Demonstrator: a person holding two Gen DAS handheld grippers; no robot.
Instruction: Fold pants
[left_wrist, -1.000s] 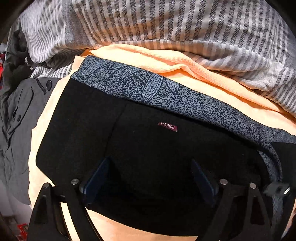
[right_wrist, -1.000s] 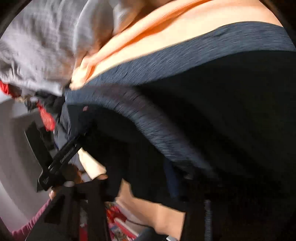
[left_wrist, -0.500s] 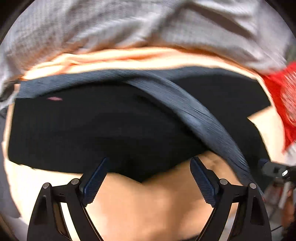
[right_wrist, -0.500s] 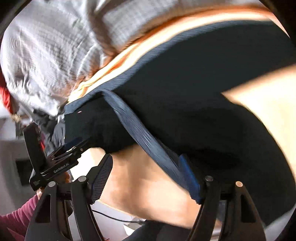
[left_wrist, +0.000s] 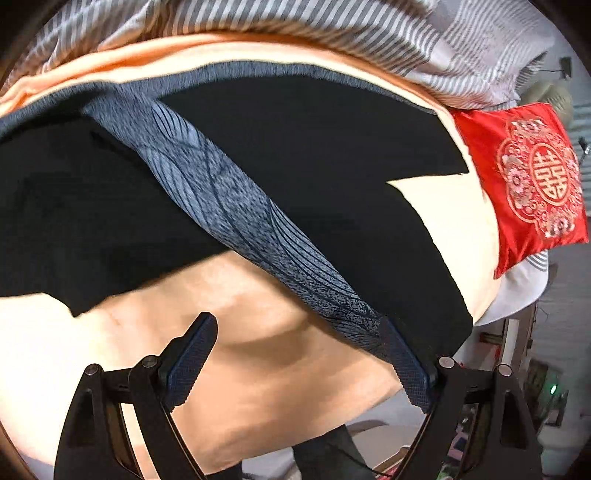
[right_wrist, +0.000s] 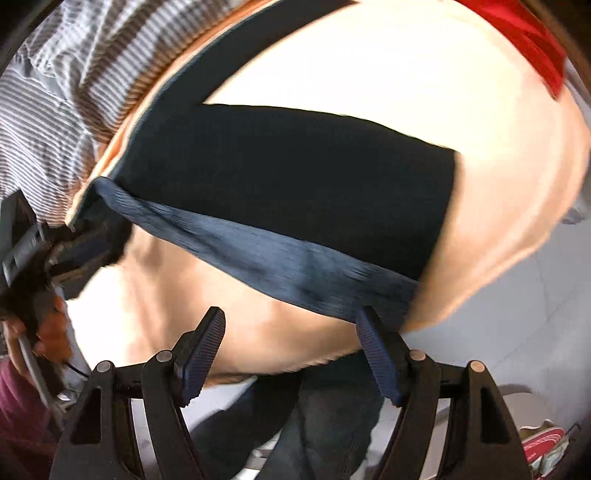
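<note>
The black pants (left_wrist: 314, 155) lie flat on a peach sheet (left_wrist: 258, 369), legs stretched to the right. A grey-blue patterned side stripe (left_wrist: 229, 199) runs slantwise along them. My left gripper (left_wrist: 299, 350) hangs open over the sheet just in front of the pants, nothing between its fingers. Its right fingertip (left_wrist: 402, 358) stands by the lower end of the stripe; whether it touches, I cannot tell. In the right wrist view, my right gripper (right_wrist: 290, 321) is open too, empty, close to the stripe (right_wrist: 280, 254) near the leg's end (right_wrist: 439, 206).
A striped grey blanket (left_wrist: 332, 26) is bunched along the far side of the bed. At the right end lies a red embroidered cushion (left_wrist: 524, 181). The bed's near edge drops to a pale floor (right_wrist: 517, 314). A person's dark trouser legs (right_wrist: 321, 417) stand close below.
Both views have swept from the waist end of the pants towards the leg ends. The right gripper, earlier narrow with dark cloth around it, now stands wide and empty.
</note>
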